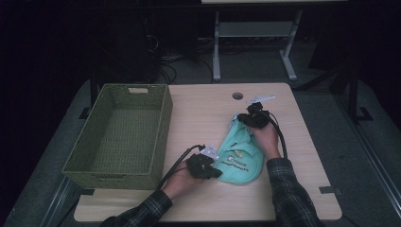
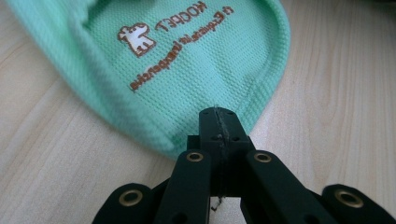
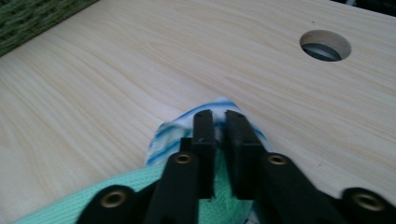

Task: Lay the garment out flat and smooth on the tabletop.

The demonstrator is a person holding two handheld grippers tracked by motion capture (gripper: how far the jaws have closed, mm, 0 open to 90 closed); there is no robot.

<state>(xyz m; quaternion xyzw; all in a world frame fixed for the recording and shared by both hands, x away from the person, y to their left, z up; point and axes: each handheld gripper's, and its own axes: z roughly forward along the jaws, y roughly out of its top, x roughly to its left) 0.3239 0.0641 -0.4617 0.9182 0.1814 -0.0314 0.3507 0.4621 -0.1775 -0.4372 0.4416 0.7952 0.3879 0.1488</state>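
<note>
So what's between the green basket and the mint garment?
Bare tabletop separates the basket from the garment; the high view shows it.

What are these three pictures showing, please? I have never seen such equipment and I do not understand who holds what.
A person sits at a wooden table and holds hand tools with two black jaws, one in each hand. The high view looks down from above. The other two pictures come from small cameras riding on each tool, looking along its jaws. On the table lie a green basket and a mint garment with printed lettering. The left tongs are shut on the garment's hem. The right tongs sit at the garment's other end, over a blue-and-white striped part, jaws slightly apart. A round hole is in the tabletop.
</note>
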